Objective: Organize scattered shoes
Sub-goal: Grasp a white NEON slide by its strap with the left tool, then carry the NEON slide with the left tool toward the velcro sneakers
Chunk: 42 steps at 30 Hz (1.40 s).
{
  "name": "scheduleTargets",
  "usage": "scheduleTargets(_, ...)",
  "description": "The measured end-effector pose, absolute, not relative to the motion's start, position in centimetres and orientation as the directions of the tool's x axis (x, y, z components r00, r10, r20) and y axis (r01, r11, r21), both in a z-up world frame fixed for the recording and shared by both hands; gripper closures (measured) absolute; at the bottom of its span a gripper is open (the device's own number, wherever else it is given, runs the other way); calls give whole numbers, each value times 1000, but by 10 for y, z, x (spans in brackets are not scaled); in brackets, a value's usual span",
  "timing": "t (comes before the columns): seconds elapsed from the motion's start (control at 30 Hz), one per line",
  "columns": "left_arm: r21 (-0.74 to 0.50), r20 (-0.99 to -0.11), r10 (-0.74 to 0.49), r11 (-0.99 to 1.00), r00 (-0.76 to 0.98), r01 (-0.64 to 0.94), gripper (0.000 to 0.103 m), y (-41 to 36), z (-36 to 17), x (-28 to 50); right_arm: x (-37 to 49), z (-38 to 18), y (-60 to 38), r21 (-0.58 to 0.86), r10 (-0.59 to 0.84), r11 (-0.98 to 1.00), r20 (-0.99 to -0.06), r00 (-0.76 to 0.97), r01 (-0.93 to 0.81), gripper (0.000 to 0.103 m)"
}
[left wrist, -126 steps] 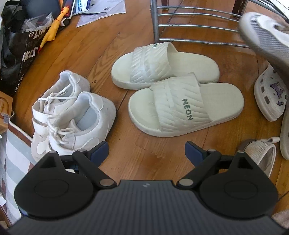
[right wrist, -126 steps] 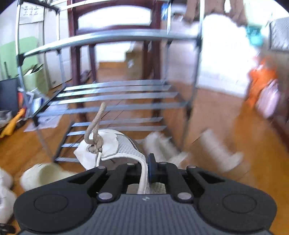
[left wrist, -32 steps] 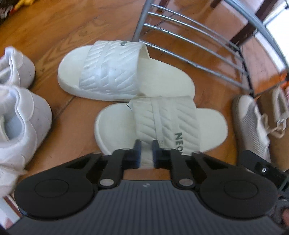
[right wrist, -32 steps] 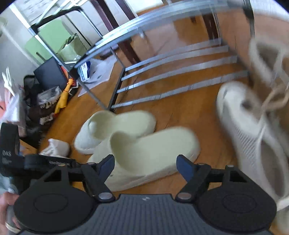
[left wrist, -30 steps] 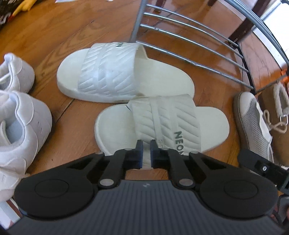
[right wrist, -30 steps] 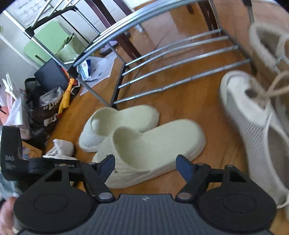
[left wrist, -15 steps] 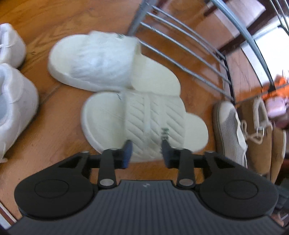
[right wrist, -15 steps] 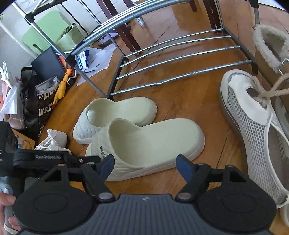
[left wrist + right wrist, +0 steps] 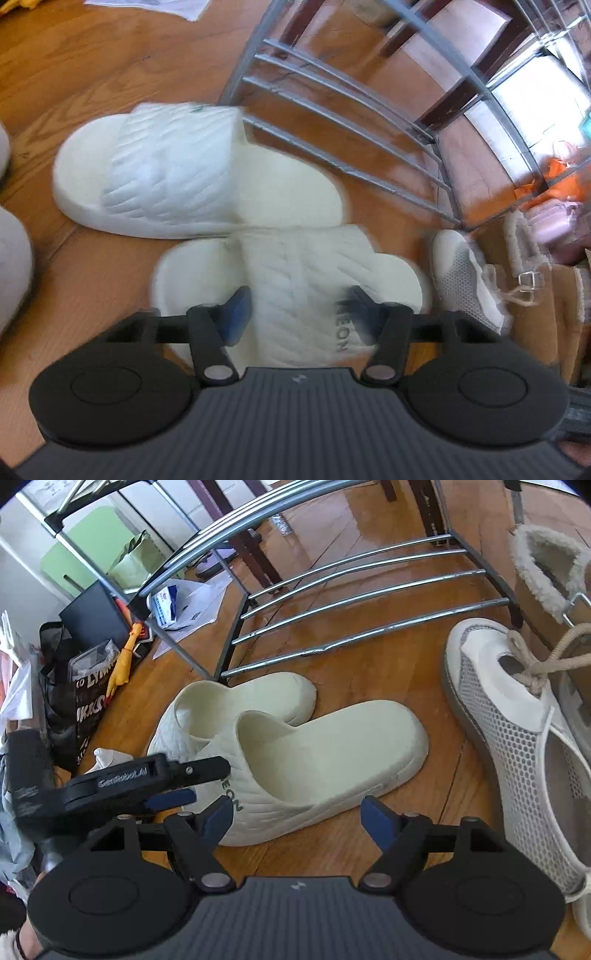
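On the wood floor [image 9: 332, 853], just in front of a metal rack [image 9: 354, 602], lie two cream slides side by side and touching. The near slide [image 9: 295, 280] has "NEON" on its strap; the far slide [image 9: 184, 184] lies closer to the rack's lowest bars. The left gripper [image 9: 299, 310] is spread wide, its blue-padded fingers on either side of the near slide's strap; the view is blurred, so whether the pads touch the strap cannot be told. The right wrist view shows this left gripper from the side, low at the strap. The right gripper [image 9: 295, 818] is also spread, holding nothing, hovering just short of the near slide's edge. To the right of the slides lies a mesh sneaker [image 9: 517, 738] with a beige lace, and beyond it a fleece-lined boot [image 9: 546, 568]. Left of the rack sit a black bag [image 9: 81, 686], papers [image 9: 184, 609] and a yellow rubber chicken [image 9: 123, 661]. A white shoe [image 9: 13, 266] shows at the left wrist view's left edge.
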<state>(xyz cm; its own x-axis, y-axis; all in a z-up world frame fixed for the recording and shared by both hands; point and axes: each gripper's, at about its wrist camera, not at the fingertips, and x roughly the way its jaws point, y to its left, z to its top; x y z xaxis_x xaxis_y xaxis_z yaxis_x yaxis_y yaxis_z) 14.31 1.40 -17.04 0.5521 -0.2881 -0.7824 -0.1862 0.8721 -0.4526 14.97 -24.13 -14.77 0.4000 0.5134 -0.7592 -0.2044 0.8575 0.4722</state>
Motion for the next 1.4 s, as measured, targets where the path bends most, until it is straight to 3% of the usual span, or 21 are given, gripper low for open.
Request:
scheduleTargets(0.03, -456, -784, -297, 871, 545, -182, 83, 12, -167, 142, 150, -147, -242, 474, 513, 857, -758, 402, -201, 26)
scheduleTargets(0.07, -470, -789, -324, 865, 522, -175, 88, 6, -161, 140, 150, -146, -245, 480, 513, 857, -754, 410, -189, 26)
scheduleTargets(0.4, -468, -831, -393, 877, 394, -112, 93, -28, -140, 100, 151, -136, -264, 466, 474, 874, -757, 449, -138, 26)
scheduleTargets(0.5, -395, -862, -345, 916, 370, -66, 70, -28, -130, 82, 151, -137, -266, 472, 477, 872, -758, 445, -130, 26)
scheduleTargets(0.57, -331, -856, -268, 941, 442, -70, 51, -11, -113, 73, 152, -139, -264, 469, 475, 874, -763, 439, -129, 26)
scheduleTargets(0.7, -300, -823, -169, 940, 542, -162, 27, 35, -100, 90, 151, -141, -260, 476, 485, 869, -766, 423, -134, 26)
scheduleTargets(0.87, -239, -783, -20, 933, 622, -271, 24, 87, -114, 150, 149, -141, -255, 488, 498, 861, -759, 420, -139, 26)
scheduleTargets(1.03, -188, -819, 21, 935, 573, -302, 24, 106, -150, 202, 144, -141, -245, 556, 564, 816, -713, 417, -155, 25)
scheduleTargets(1.1, -272, -822, -53, 912, 567, -308, 19, 111, -161, 205, 143, -141, -240, 575, 588, 800, -700, 406, -168, 25)
scheduleTargets(1.13, -316, -820, -93, 896, 564, -311, 8, 113, -166, 206, 143, -141, -238, 573, 589, 801, -700, 404, -174, 25)
scheduleTargets(1.17, -359, -817, -133, 879, 561, -313, 6, 115, -171, 207, 143, -141, -236, 570, 589, 802, -701, 402, -180, 24)
scheduleTargets(1.33, -558, -769, -327, 762, 548, -328, 6, 125, -197, 213, 146, -146, -232, 554, 573, 815, -722, 388, -172, 24)
scheduleTargets(1.4, -561, -760, -328, 767, 561, -311, 10, 115, -198, 208, 145, -146, -232, 549, 568, 818, -727, 387, -170, 24)
